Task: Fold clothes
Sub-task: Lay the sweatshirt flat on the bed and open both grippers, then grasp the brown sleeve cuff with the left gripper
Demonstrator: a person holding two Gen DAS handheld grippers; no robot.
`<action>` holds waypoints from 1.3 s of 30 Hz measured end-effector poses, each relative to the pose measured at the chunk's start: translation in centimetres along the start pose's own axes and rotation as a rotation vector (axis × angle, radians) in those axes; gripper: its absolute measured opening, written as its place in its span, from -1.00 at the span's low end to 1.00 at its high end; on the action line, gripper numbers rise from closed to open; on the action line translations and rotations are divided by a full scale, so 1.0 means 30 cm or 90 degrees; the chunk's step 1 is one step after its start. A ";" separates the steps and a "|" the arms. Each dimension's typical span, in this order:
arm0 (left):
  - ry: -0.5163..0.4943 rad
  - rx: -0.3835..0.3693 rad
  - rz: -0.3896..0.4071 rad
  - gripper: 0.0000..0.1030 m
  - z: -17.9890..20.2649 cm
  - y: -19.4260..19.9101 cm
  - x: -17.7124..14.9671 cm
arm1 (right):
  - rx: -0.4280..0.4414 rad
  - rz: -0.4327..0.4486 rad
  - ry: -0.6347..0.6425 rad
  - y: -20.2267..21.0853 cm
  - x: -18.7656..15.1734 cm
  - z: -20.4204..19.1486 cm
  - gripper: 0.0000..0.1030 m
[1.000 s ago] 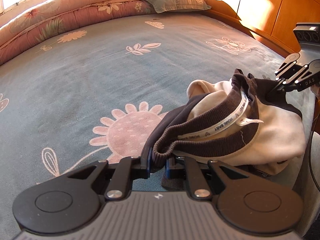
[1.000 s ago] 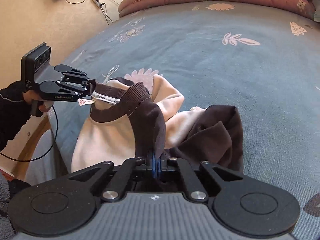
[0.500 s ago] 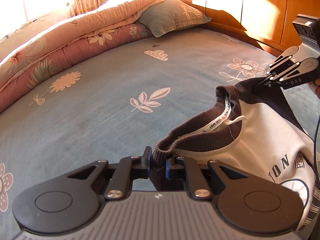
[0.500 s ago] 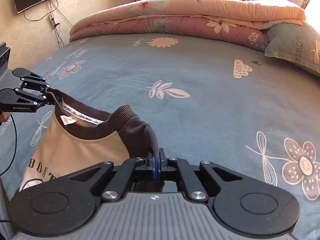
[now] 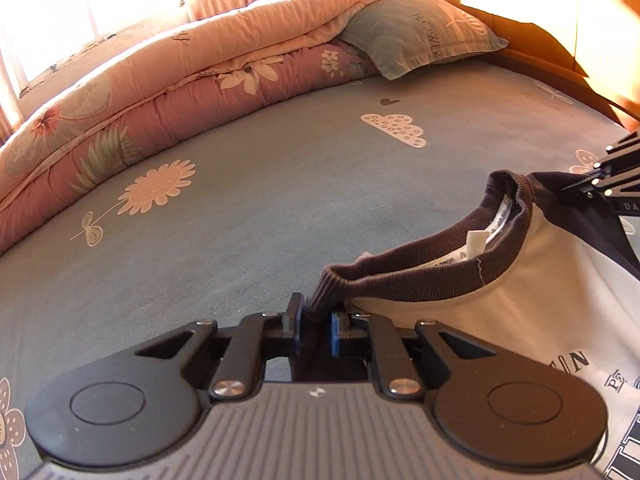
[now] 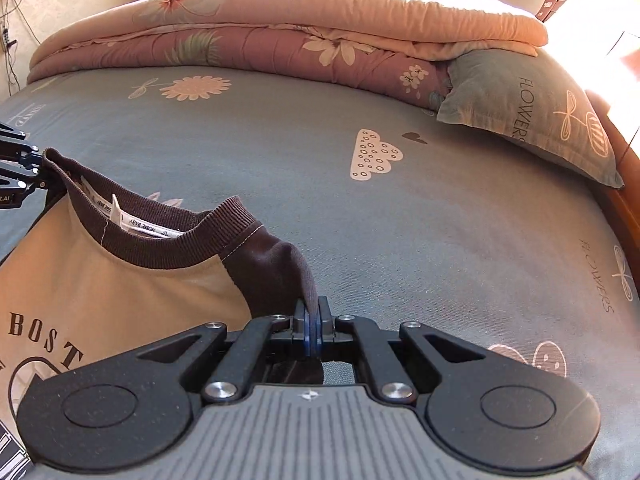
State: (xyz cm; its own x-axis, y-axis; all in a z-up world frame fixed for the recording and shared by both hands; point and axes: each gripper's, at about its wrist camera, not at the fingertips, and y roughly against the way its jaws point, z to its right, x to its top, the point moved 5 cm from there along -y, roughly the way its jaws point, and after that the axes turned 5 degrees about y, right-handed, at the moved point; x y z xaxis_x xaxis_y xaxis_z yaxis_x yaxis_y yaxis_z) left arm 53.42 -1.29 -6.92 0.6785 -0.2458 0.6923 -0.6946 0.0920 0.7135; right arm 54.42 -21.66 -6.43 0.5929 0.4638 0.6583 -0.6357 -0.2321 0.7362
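A cream sweatshirt (image 5: 520, 316) with dark brown collar and shoulders hangs stretched between my two grippers above the blue bed sheet (image 5: 240, 208). My left gripper (image 5: 316, 326) is shut on its brown shoulder by the collar. My right gripper (image 6: 312, 330) is shut on the other brown shoulder of the sweatshirt (image 6: 100, 292). The printed front faces me, with dark letters on it. Each gripper shows at the edge of the other's view: the right one (image 5: 576, 186), the left one (image 6: 38, 178).
A folded pink floral quilt (image 6: 280, 36) lies along the far side of the bed. A grey-blue pillow (image 6: 528, 108) lies at the far right by the wooden headboard (image 5: 532, 48). Curtains and a bright window stand behind the quilt.
Both grippers have lifted the sweatshirt from a crumpled heap on the bed and pulled it taut. The printed front now hangs flat. Both cameras now face the quilt and pillow.
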 end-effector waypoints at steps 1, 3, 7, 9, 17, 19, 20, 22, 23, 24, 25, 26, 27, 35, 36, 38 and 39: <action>0.016 0.008 -0.008 -0.79 -0.011 -0.021 -0.004 | -0.012 -0.002 -0.002 -0.026 0.002 0.000 -0.88; 0.048 0.025 -0.024 -0.79 -0.033 -0.063 -0.011 | -0.024 -0.006 -0.011 -0.067 -0.002 -0.005 -0.87; 0.067 0.007 -0.034 -0.71 -0.052 -0.050 -0.061 | 0.010 -0.026 -0.043 -0.083 -0.034 -0.033 -0.70; 0.072 -0.017 -0.046 -0.71 -0.056 -0.007 -0.094 | 0.027 -0.019 -0.042 -0.040 -0.042 -0.046 -0.55; 0.101 -0.107 -0.110 -0.52 -0.027 0.263 -0.305 | 0.133 0.020 -0.079 0.302 -0.077 -0.144 0.13; 0.115 -0.128 -0.126 -0.46 -0.011 0.344 -0.382 | 0.158 0.030 -0.070 0.408 -0.114 -0.208 0.26; 0.122 -0.139 -0.133 -0.46 -0.002 0.383 -0.422 | 0.168 0.035 -0.063 0.456 -0.138 -0.243 0.30; 0.142 -0.156 -0.143 -0.46 0.014 0.448 -0.502 | 0.188 0.039 -0.057 0.536 -0.200 -0.314 0.36; 0.159 -0.166 -0.149 -0.46 0.019 0.477 -0.544 | 0.197 0.042 -0.057 0.573 -0.233 -0.350 0.37; 0.177 -0.176 -0.153 -0.44 0.025 0.505 -0.584 | 0.206 0.042 -0.060 0.602 -0.268 -0.384 0.41; 0.195 -0.186 -0.152 -0.42 0.032 0.527 -0.618 | 0.210 0.041 -0.063 0.629 -0.304 -0.418 0.43; 0.213 -0.195 -0.151 -0.40 0.039 0.549 -0.651 | 0.213 0.045 -0.066 0.659 -0.344 -0.454 0.44; 0.231 -0.204 -0.149 -0.37 0.046 0.572 -0.683 | 0.218 0.048 -0.072 0.685 -0.381 -0.486 0.46; 0.308 -0.238 -0.110 -0.18 0.107 0.715 -0.879 | 0.271 0.053 -0.175 0.830 -0.644 -0.634 0.58; 0.296 -0.225 -0.098 -0.18 0.121 0.727 -0.891 | 0.271 0.049 -0.183 0.839 -0.671 -0.642 0.59; 0.265 -0.208 -0.068 -0.18 0.151 0.754 -0.907 | 0.264 0.042 -0.189 0.849 -0.717 -0.650 0.59; 0.254 -0.202 -0.051 -0.18 0.165 0.766 -0.910 | 0.260 0.038 -0.192 0.854 -0.740 -0.654 0.59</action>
State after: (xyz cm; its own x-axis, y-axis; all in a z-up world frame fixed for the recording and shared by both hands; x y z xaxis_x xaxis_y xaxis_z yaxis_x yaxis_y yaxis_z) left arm 17.75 2.76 -9.97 0.8079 0.1178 0.5774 -0.5722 0.3908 0.7210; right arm 15.28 -21.12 -5.26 0.7164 0.1858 0.6725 -0.4637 -0.5934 0.6579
